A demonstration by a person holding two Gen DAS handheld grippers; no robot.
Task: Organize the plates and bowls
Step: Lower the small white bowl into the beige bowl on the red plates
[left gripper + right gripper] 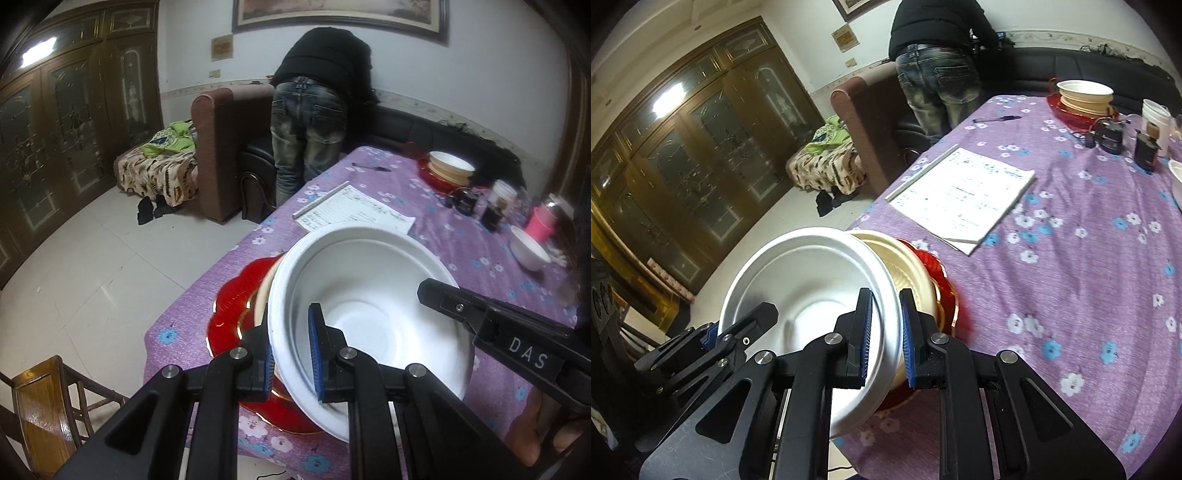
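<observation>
A white bowl (365, 302) is held tilted over a cream bowl (266, 291) that sits on a red plate (236, 314) at the near table edge. My left gripper (293, 354) is shut on the white bowl's near rim. My right gripper (886, 332) is shut on the opposite rim of the same white bowl (812, 280), and shows in the left wrist view (480, 317). The cream bowl (905, 269) and red plate (938, 273) lie under it. A second stack of cream bowls on a red plate (1082, 96) stands at the far end. A lone white bowl (528, 251) sits at the right.
An open notebook (964, 192) and a pen (997, 119) lie on the purple flowered tablecloth (1071, 277). Small black devices (1112, 136), a white cup (1156, 118) and a pink cup (541, 221) crowd the far right. A person (314, 110) bends over a sofa behind. A wooden chair (48, 410) stands near left.
</observation>
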